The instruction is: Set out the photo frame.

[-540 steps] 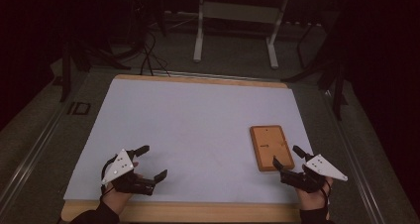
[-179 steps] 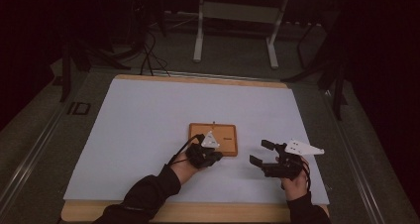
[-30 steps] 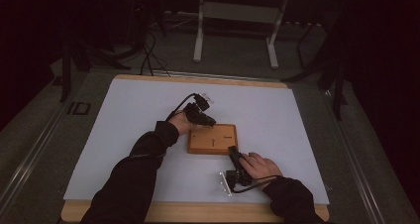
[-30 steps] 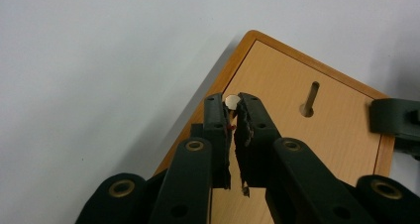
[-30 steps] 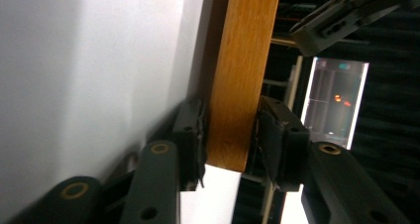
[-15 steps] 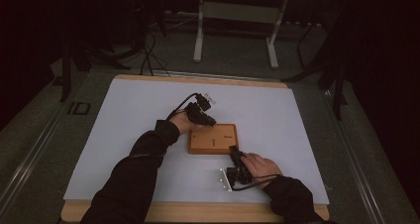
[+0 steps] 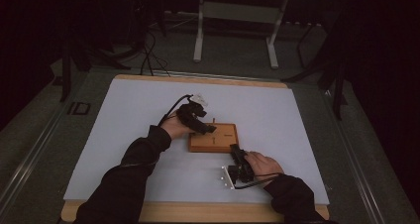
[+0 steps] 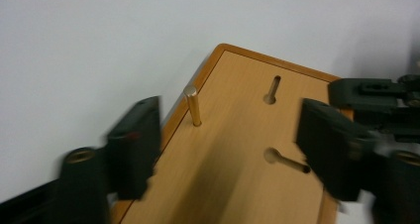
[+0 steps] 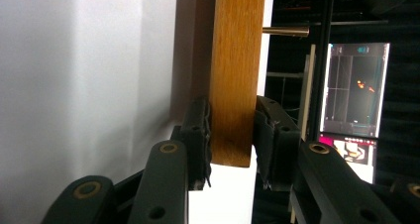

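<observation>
White table point(image 7: 129, 135) carried a wooden board point(image 7: 218, 140) lying flat near mid-table, long axis running roughly across the person's front. Right gripper point(image 7: 236, 157) sat at the board's near right corner, jaws clamped over its thickness, one above and one below the edge in the right gripper view point(image 9: 233, 135) (pads look pressed on the wood, so it was a holding grip, steadying the board point(image 9: 236, 60)). Left gripper point(image 7: 204, 126) hung over the board's far left part, its jaws having just been opening, now spread wide with nothing pinched between them point(image 8: 228, 140). Brass pin point(image 8: 193, 106) stood upright in a hole near the board's left edge, long axis vertical, in the gap ahead of the left jaws and closer to the left one, not touching either. It also showed as a thin stub beyond the left gripper from above point(image 7: 214, 120). Two empty slotted holes point(image 8: 271, 90) lay further toward the right jaw. Left hand was nearer the pin by far; judged released, pin seated, so the next move likely turns on backing straight off along the pin's axis.
</observation>
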`<state>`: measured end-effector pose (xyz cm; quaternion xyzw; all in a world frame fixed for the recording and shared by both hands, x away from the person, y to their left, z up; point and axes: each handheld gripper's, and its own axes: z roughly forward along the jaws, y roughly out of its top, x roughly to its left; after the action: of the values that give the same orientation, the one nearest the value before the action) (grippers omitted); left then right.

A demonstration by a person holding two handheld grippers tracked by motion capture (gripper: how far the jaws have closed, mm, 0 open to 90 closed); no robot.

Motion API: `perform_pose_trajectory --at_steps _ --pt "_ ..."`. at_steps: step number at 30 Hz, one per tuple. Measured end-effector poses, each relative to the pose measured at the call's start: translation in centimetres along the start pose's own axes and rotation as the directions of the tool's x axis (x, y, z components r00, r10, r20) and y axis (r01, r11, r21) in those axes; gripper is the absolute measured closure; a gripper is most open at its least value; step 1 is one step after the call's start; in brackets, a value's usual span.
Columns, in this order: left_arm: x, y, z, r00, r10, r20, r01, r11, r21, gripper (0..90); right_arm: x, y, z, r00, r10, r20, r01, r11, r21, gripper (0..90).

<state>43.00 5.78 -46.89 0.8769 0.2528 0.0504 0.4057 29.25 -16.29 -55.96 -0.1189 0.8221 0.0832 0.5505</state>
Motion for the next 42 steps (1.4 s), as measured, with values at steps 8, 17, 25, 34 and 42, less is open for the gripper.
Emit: perform_pose_trajectory --at_steps 8,17,25,34,42 --pt "-1.2 -1.9 -3.5 0.9980 0.025 -0.058 -0.028 0.9981 -0.054 14.7 -1.3 -0.4 -0.2 0.9994 0.017 -0.029 -0.018 0.9992 -0.036 69.4" --pt "-2.6 -4.0 -6.0 0.9975 0.049 -0.050 -0.053 0.9950 -0.084 14.5 -2.8 -0.5 -0.5 0.9964 0.037 -0.076 -0.042 0.9977 -0.053 70.0" --pt "-4.5 -5.9 -7.6 0.9943 0.093 -0.051 -0.098 0.9893 -0.107 14.4 -4.5 -0.7 -0.5 0.9875 0.081 -0.135 -0.092 0.9932 -0.071 70.3" --pt "-6.5 -8.8 -8.6 0.9946 0.086 -0.058 -0.093 0.9886 -0.118 14.4 -6.2 -1.0 -0.2 0.9744 0.091 -0.206 -0.109 0.9909 -0.080 70.2" --pt "-7.6 -12.0 -8.7 0.9988 0.013 -0.047 -0.020 0.9896 -0.143 14.4 -8.2 -1.6 0.4 0.9487 0.110 -0.296 -0.141 0.9865 -0.084 70.1"
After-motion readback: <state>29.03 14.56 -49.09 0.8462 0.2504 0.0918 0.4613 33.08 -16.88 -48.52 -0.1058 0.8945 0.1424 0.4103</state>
